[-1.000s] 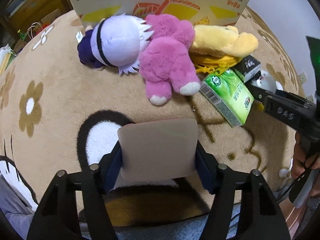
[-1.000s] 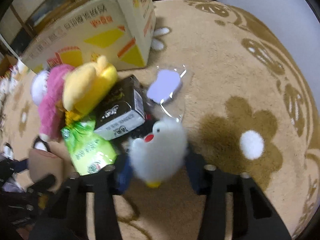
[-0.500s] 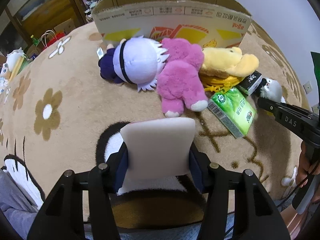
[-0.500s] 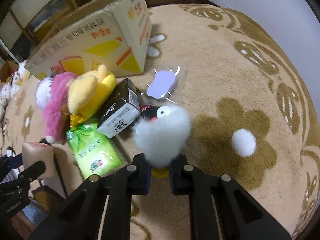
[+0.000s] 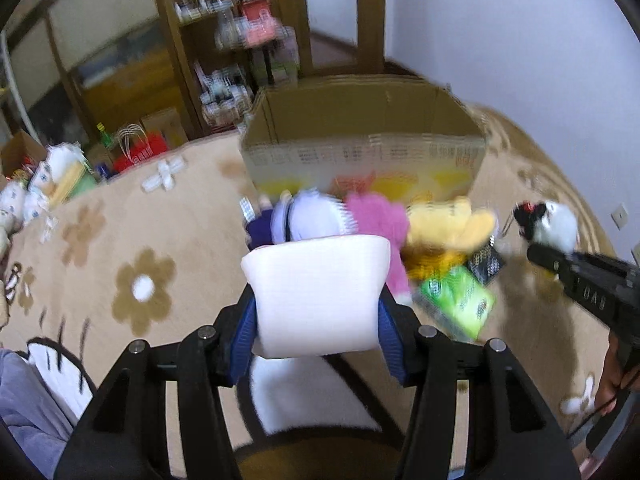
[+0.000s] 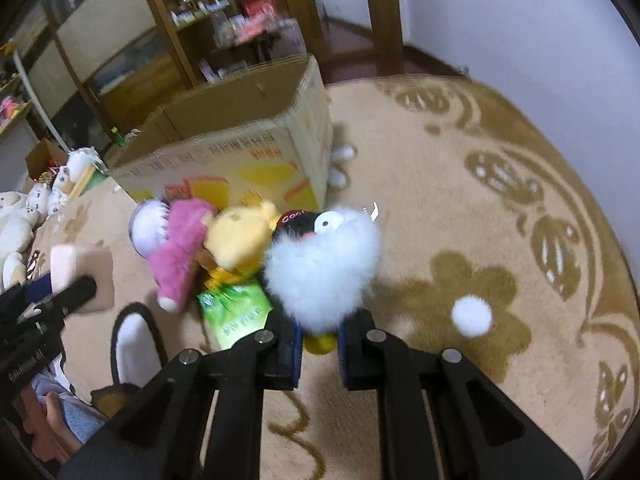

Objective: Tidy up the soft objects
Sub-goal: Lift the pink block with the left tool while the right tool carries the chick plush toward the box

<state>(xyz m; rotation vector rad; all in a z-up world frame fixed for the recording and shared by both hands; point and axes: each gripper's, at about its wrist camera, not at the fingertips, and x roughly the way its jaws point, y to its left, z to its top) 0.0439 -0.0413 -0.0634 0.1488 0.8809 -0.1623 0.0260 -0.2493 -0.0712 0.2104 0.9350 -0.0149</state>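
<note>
Left gripper (image 5: 318, 312) pinches pale foam block (image 5: 318, 292) by its sides, clear of carpet (image 5: 120, 240), likely bound for open cardboard box (image 5: 360, 120) behind plush pile. Right gripper (image 6: 318, 346) clamps fluffy white penguin (image 6: 322, 264) at its base, jaws nearly together, body upright for drop-in.

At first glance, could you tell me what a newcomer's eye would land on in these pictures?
Probably the fluffy white toy pinched in the right gripper, and the pale sponge block squeezed in the left gripper, both held above the rug. Behind them, a bright heap led by a pink plush and a yellow plush lies against an open cardboard box.
</note>
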